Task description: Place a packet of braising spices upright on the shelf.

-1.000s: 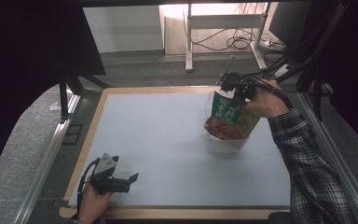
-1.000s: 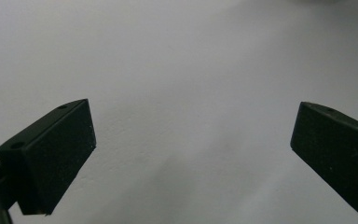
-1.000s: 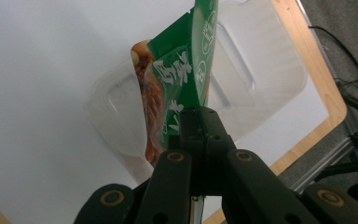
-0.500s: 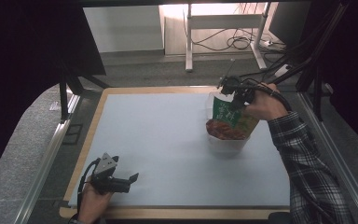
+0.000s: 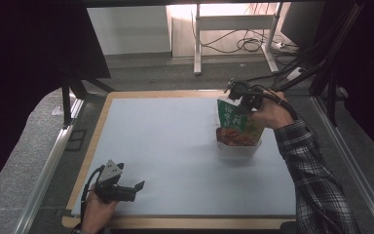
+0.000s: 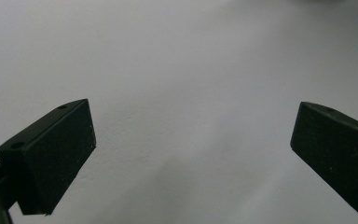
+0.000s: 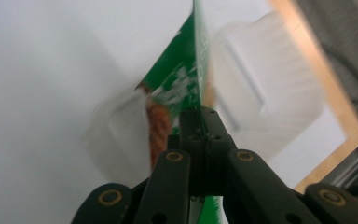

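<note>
Right tongs (image 5: 237, 95) clamped on the top edge of a green packet (image 5: 236, 122), packet standing in a clear tray (image 5: 238, 146) far right on the surface (image 5: 165, 141), left tongs (image 5: 134, 187) spread wide, near left

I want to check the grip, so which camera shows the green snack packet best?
The high view: the green packet shows whole, hanging from the right gripper over a white tray. The right gripper view shows it edge-on and blurred between shut jaws. The left gripper view looks at bare table.
</note>
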{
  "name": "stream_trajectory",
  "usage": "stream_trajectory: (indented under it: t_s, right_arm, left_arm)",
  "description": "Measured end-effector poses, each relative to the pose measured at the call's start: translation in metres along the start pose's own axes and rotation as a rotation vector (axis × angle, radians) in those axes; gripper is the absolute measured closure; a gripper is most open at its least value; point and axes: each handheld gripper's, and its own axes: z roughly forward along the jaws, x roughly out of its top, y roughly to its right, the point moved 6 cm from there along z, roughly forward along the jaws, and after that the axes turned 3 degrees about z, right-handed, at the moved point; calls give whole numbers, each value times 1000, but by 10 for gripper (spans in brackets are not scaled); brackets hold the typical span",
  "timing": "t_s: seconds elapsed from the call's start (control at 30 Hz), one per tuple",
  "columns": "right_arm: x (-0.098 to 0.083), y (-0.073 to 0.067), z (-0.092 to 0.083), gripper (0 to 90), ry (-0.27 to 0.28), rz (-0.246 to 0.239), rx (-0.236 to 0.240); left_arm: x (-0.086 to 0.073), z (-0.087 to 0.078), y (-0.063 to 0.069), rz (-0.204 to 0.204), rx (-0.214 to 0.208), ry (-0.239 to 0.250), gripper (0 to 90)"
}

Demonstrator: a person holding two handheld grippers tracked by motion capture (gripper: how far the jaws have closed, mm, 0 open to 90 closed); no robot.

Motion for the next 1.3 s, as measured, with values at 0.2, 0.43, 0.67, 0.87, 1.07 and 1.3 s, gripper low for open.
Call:
stream_trajectory:
  t_s: [0.2, 0.43, 0.67, 0.87, 1.07, 1.3]
  right_arm:
    - [-14, 10, -2, 528, 118, 46, 20]
    - [-26, 22, -9, 208, 249, 151, 16]
    - [-41, 29, -13, 36, 298, 203, -11]
    - [-61, 31, -16, 0, 333, 255, -12]
    - [-81, 29, -18, 0, 360, 310, 2]
    - [-112, 22, -15, 0, 428, 376, 16]
  left_arm:
    - [0, 1, 1, 0, 1, -4, 0]
    - [0, 1, 1, 2, -1, -11, 0]
    - [-1, 1, 1, 5, -1, -13, 0]
    - [-1, 2, 1, 2, -1, -12, 0]
    - [-1, 2, 2, 5, -1, -12, 0]
    - [-1, 3, 1, 4, -2, -13, 0]
